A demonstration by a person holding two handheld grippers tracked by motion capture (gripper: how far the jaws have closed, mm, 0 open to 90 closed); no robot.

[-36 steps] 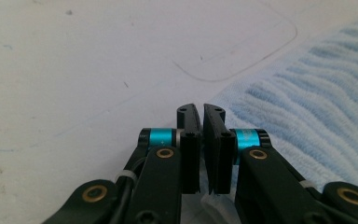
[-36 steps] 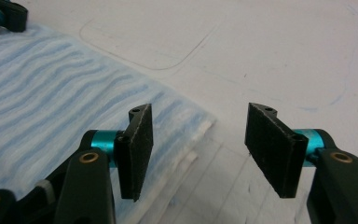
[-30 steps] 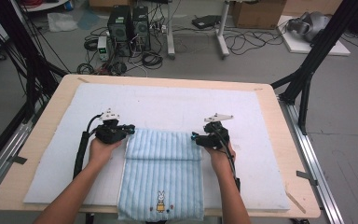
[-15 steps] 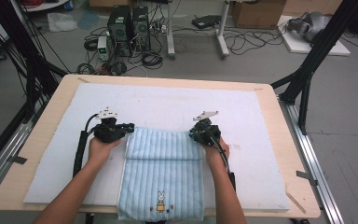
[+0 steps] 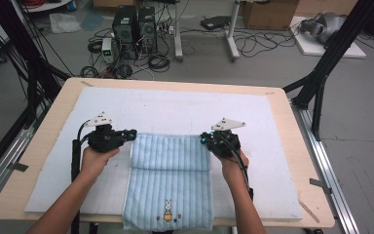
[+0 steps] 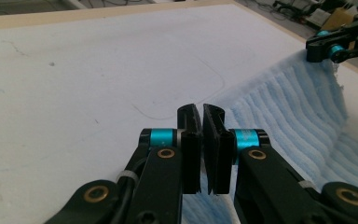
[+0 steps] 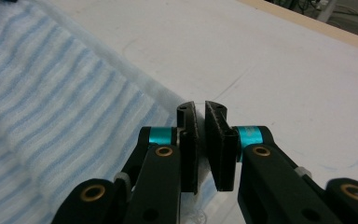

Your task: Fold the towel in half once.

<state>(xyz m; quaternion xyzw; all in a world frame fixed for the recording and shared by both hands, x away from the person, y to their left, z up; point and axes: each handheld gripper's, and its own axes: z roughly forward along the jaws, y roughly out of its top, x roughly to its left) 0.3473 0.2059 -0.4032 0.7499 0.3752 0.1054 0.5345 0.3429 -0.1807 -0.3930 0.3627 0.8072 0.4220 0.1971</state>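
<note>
Both tools, left [image 5: 130,132] and right [image 5: 205,140], apparently pinching the towel's [image 5: 170,185] far corners, should lift evenly, keeping the fold edge taut.

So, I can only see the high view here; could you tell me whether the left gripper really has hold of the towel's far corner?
Observer: Yes. In the left gripper view the left gripper has its jaws pressed together on the edge of the blue striped towel.
Operator: Thank you. And does the right one hold it too?
Observer: The right gripper is shut as well, with towel fabric pinched low between its jaws.
Operator: Is the edge between them lying flat?
Observer: No, the left gripper view shows it raised off the white mat, sagging slightly between the two grippers.
</note>
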